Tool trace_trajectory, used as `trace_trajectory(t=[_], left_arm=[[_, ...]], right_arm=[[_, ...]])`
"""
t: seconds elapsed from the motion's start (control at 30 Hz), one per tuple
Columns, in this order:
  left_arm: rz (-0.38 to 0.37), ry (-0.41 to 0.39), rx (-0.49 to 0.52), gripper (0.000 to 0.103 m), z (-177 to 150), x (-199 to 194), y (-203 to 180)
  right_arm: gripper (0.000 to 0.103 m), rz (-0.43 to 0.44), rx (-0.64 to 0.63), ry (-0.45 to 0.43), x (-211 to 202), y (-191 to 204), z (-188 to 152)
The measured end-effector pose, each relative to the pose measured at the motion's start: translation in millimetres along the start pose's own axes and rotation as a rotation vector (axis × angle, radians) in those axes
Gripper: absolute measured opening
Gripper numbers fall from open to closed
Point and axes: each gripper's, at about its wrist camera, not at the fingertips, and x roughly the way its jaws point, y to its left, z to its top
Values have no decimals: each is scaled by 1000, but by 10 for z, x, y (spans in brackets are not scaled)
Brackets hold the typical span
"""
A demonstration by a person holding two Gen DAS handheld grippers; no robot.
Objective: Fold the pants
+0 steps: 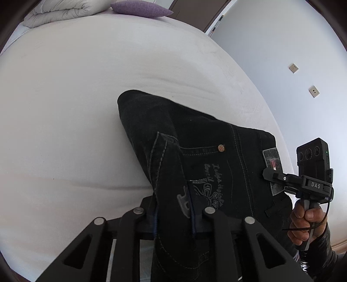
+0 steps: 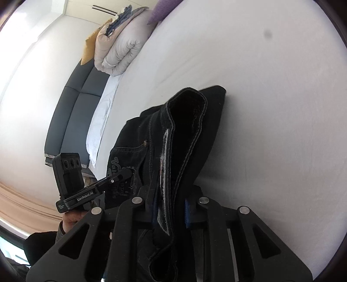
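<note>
A white bed (image 1: 76,108) filled the scene, with a folded quilt (image 2: 121,54) and a purple pillow (image 1: 138,8) at its far end and a pale wall beyond. The black pants (image 1: 195,141) lay partly on the mattress, their near end lifted toward both cameras, pocket embroidery and waistband patch uppermost. The left gripper (image 1: 173,219) had its jaws drawn nearly together on a fold of denim near the pocket seam; the cloth ran straight between its fingers. The right gripper (image 2: 171,208) was likewise closed to a narrow gap on the thick waistband edge, several layers bunched between the pads. In the left view the right gripper and the hand (image 1: 308,225) carrying it appeared at the waistband corner.

Risks, as judged from this moment: the right grip spanned stacked layers, and an inner layer might slide free when lifted, leaving an uneven fold. The left grip sat close to a seam edge, so heavy denim could pull out under its own weight. Should the two hands travel at unequal pace, the cloth between them might twist or sag. The far end, resting loosely on smooth sheeting, could drag and crumple.
</note>
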Motion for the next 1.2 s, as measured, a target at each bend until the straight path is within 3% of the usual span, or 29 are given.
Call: trace_trajectory(t=[0.13, 0.23, 0.37, 0.5, 0.67, 0.77, 0.8, 0.9, 0.97, 1.07, 1.2], left_arm=[[-18, -87, 47, 20, 180, -273, -237], [-19, -113, 109, 20, 414, -287, -395], [-21, -107, 147, 20, 680, -61, -533], [-48, -81, 125, 21, 876, 260, -499], [-16, -13, 99, 24, 785, 615, -349], [-23, -26, 62, 39, 562, 652, -224], [-19, -30, 45, 50, 517, 638, -174], [-25, -61, 15, 55, 384, 509, -59], [7, -94, 21, 57, 287, 331, -40], [62, -202, 78, 62, 116, -99, -128], [206, -429, 223, 95, -231, -858, -364]], right_arm=[[16, 22, -75, -44, -235, 249, 281], [16, 22, -78, -81, -423, 213, 658], [16, 12, -64, -110, -564, 17, 1198], [17, 2, -11, -123, -602, -363, 1636], [19, -39, 33, -98, -505, -883, 1981], [21, -41, 76, -82, -401, -1160, 1945], [21, -14, 74, -95, -398, -1209, 1925], [26, -3, 82, -131, -449, -1244, 1880], [38, -40, 91, -167, -568, -1223, 1810], [53, -116, 66, -263, -900, -1100, 1614], [53, -190, -35, -377, -1372, -618, 1182]])
